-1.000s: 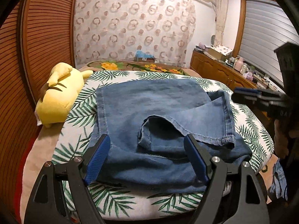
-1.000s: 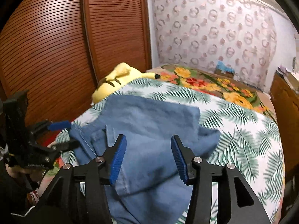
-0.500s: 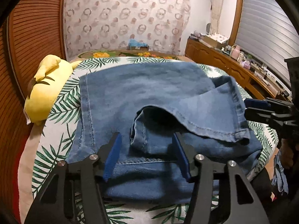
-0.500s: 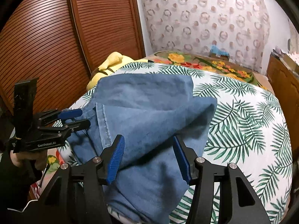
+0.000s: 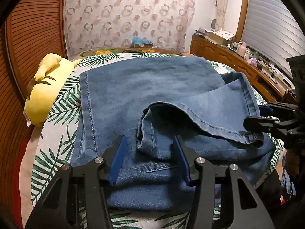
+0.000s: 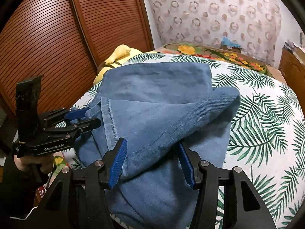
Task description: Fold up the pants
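The blue denim pants (image 5: 144, 95) lie partly folded on the bed (image 6: 266, 114), over its palm-leaf cover, one leg flapped back across the rest. The left gripper (image 5: 148, 152) sits low at the near edge, its jaws released and straddling a bunched hem fold. The right gripper (image 6: 150, 158) has its jaws released too, astride a raised ridge of denim. A yellow plush toy (image 5: 45, 93) rests at the far left, just beside the pants.

"GenRobot.AI" — white lettering on the left gripper (image 6: 91, 119) body.
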Available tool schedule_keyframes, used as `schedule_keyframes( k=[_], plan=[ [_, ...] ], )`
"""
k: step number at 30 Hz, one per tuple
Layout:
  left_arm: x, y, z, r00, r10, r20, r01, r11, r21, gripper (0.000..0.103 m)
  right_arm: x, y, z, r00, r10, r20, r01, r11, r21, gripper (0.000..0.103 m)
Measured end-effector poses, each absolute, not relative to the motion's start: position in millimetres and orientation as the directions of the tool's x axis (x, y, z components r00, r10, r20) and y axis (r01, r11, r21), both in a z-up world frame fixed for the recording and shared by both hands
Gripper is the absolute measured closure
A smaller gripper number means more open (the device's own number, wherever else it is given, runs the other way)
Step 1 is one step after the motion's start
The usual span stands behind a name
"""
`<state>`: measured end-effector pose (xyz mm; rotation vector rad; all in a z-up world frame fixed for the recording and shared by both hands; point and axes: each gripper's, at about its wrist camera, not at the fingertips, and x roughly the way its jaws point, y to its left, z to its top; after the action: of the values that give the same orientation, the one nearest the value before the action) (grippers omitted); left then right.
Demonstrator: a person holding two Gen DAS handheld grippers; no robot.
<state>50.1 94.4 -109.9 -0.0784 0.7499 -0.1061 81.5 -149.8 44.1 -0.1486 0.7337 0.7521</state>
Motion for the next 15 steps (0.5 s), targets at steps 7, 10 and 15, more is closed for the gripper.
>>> schedule_keyframes(
  k=[7, 10, 15],
  plan=[
    [49.7, 93.0, -105.8, 0.735, -0.125, -0.666, 0.072, 0.992, -0.106, 0.051, 84.0, -149.8, 47.5, 0.485, 0.607, -0.629, -0.695, 0.704, 0.143, 0.095],
    [49.6, 91.9, -100.5, 0.740, -0.127, -0.660, 0.083, 0.992, -0.098, 0.051, 82.5, -159.0, 58.2, 0.505, 0.625, -0.595, -0.699, 0.701, 0.143, 0.097],
    [58.5, 90.4, -102.2, 0.731, -0.117, -0.673, 0.085, 0.993, -0.080, 0.051, 81.6, -172.4, 72.0, 0.531, 0.629, -0.568, -0.699, 0.704, 0.125, 0.098]
  ],
)
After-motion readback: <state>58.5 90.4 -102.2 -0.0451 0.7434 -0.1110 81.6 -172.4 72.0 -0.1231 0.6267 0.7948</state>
